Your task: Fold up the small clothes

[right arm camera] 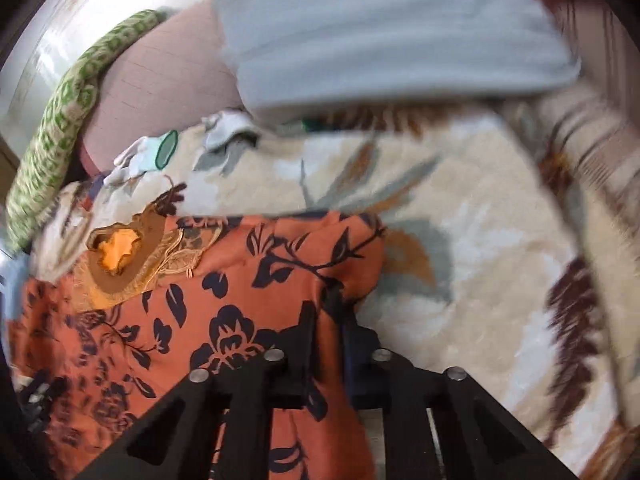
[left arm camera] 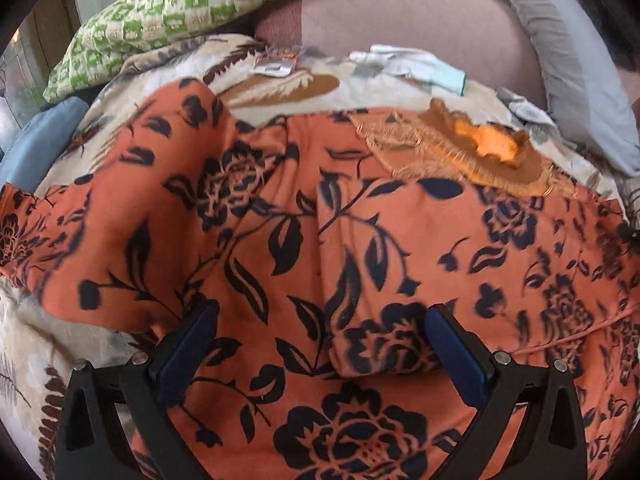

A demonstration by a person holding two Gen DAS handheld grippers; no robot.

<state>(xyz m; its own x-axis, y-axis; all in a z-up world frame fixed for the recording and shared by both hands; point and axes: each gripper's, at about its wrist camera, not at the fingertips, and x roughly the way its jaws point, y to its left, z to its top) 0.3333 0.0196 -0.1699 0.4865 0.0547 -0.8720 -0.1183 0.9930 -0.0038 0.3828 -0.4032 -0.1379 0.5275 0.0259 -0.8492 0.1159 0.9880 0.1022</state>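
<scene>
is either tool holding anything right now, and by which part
The right tool is shut on the orange floral garment, pinching its right-hand edge. The left tool is open above the same garment and holds nothing.

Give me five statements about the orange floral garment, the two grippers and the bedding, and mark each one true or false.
1. The left gripper is open, with the orange floral garment spread under it. True.
2. The right gripper is open and holds nothing. False: it is shut on a fold of the garment.
3. The garment's neckline has embroidered trim. True.
4. The garment lies on a plain white sheet. False: it lies on a cream leaf-print blanket.
5. A green-and-cream patterned pillow lies beyond the garment. True.
</scene>
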